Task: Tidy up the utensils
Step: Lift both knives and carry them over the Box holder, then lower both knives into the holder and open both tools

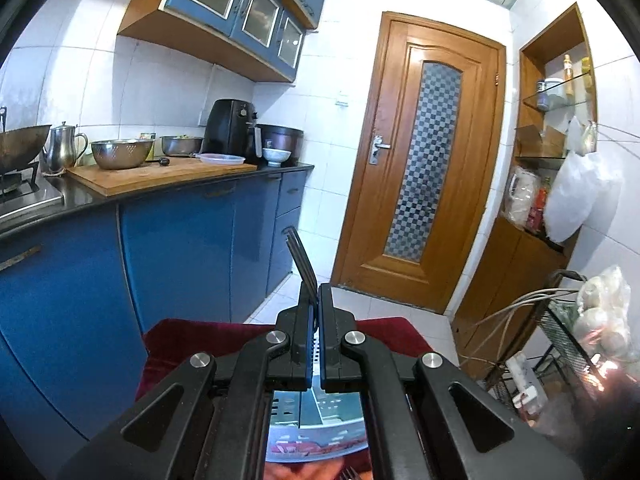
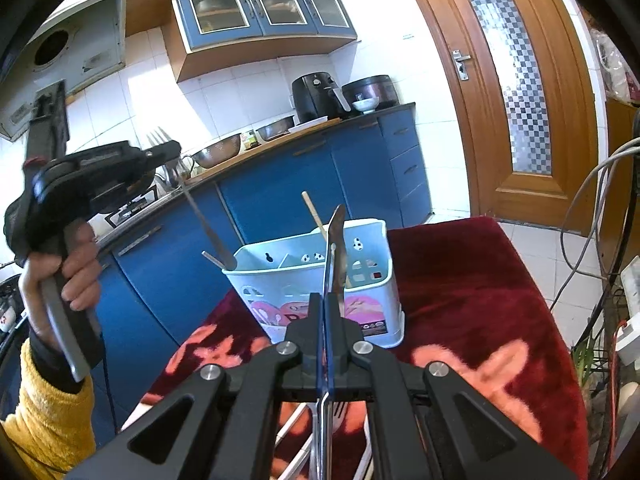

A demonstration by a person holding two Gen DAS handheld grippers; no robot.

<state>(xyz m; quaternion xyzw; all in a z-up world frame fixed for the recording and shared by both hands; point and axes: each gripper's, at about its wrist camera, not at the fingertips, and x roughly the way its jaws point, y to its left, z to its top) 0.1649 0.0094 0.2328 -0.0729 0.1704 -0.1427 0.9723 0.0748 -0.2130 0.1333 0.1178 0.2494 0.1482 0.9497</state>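
Pinching a fork (image 1: 301, 264) between its pressed-together jaws, the left tool (image 1: 314, 300) holds it high, tines up and handle hanging down toward the holder, as the right wrist view shows. The right tool (image 2: 325, 300) is also closed, on a flat utensil (image 2: 337, 240) with a dark, worn blade (a knife or small spatula, I cannot tell which), whose tip stands just in front of the white utensil holder (image 2: 372, 280).

The holder stands on a red blanket (image 2: 472, 280) and has several compartments; a wooden stick (image 2: 314, 216) and a metal handle (image 2: 214, 259) already lean in it. To do this step well, I think each tool should come over a free compartment, turn the utensil near upright and lower it before the jaws open, so that it does not tip over the rim.

Room seems enough above the holder, but the two tools are near each other there, so one at a time is safer. The blue cabinets (image 2: 280, 188) lie behind, and loose cables (image 2: 580, 208) hang at the right.
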